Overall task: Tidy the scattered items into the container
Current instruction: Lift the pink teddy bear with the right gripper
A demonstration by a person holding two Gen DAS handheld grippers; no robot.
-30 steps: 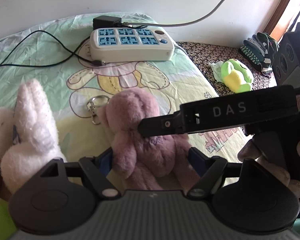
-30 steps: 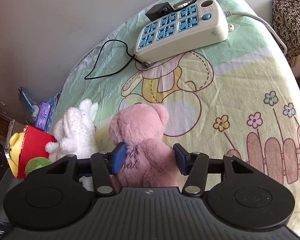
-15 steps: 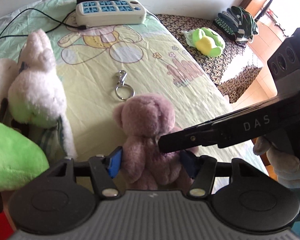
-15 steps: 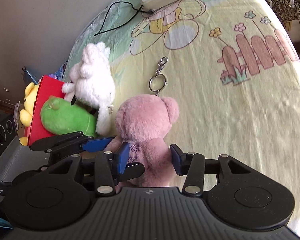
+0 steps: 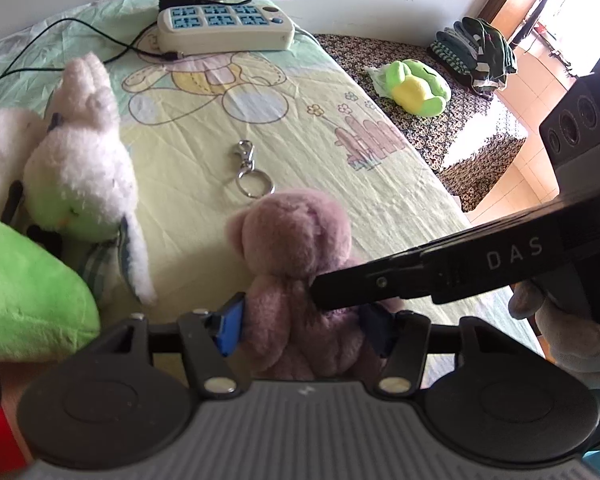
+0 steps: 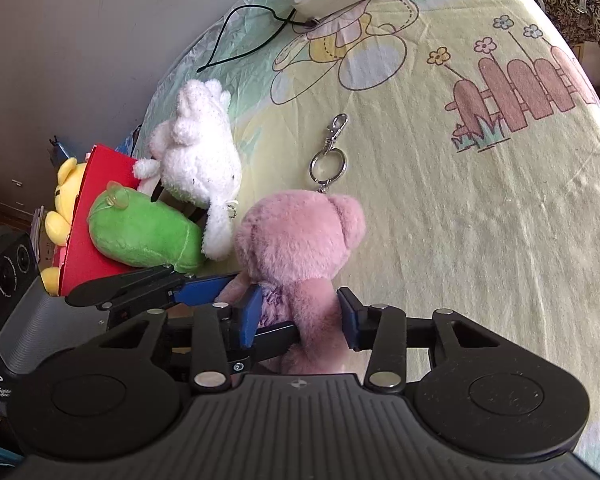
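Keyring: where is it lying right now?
The keyring lies on the bedsheet just beyond the pink bear's head, right of the white plush.

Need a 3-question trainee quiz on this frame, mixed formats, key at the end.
1. True or false: the metal keyring lies on the bedsheet beyond the pink plush bear.
2. Which soft toy leans on the red container? A) green plush toy B) blue plush whale C) brown plush dog
3. Fill in: both the left gripper and the right gripper have jaws around the pink plush ____.

Key: 1 true; 2 A; 3 bear.
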